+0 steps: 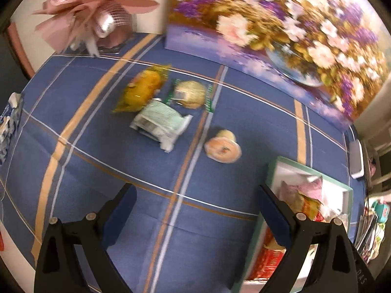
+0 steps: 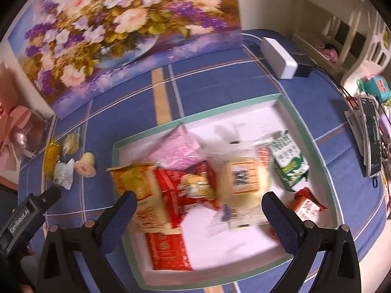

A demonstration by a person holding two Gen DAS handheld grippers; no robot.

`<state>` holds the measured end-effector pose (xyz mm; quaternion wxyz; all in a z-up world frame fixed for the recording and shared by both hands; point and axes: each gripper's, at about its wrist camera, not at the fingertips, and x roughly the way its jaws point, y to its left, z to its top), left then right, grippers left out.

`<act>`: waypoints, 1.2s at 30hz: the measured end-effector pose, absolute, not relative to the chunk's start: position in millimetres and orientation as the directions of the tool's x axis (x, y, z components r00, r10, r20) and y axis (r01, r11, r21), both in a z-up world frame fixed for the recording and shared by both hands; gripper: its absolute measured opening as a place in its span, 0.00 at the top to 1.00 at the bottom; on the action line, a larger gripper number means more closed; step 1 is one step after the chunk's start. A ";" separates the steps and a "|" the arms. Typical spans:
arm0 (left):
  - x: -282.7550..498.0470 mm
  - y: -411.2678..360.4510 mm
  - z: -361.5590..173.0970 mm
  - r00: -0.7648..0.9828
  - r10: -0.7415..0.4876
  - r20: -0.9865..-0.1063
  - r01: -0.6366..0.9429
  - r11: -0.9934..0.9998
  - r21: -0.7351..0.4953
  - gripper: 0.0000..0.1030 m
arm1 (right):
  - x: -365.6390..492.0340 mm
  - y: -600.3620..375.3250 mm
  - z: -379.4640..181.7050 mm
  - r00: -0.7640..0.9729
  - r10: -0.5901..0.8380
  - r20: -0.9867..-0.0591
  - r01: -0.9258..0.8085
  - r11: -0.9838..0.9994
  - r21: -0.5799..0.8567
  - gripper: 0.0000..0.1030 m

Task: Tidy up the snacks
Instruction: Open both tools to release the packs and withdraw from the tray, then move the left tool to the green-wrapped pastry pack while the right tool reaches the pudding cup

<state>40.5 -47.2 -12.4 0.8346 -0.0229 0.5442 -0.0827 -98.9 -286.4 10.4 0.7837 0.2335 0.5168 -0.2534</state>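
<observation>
Overhead, right gripper (image 2: pixel 198 202) fingers spread above tray (image 2: pixel 303 127), green carton (image 2: pixel 289 163) lying diagonally, left gripper (image 1: pixel 195 200) fingers spread.

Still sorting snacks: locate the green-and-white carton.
Right wrist view: the green-and-white carton lies inside the green-rimmed tray, right side, beside the round yellowish pack.

left gripper (image 1: pixel 196 195): black arms, blue padded fingers (image 1: pixel 122 207), silver screws | right gripper (image 2: pixel 199 204): same

Four wrapped snacks (image 1: pixel 168 112) lie clustered mid-frame on the blue plaid cloth, left of the green-rimmed white box (image 2: pixel 288 102) heaped with colourful packets (image 2: pixel 195 183).
</observation>
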 end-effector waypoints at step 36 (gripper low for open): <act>104.0 63.6 -17.0 0.399 -0.174 -0.900 -0.047 0.977 -0.210 0.05 | -3.4 -160.8 -9.6 0.441 -0.013 -0.897 0.427 0.882 0.197 0.00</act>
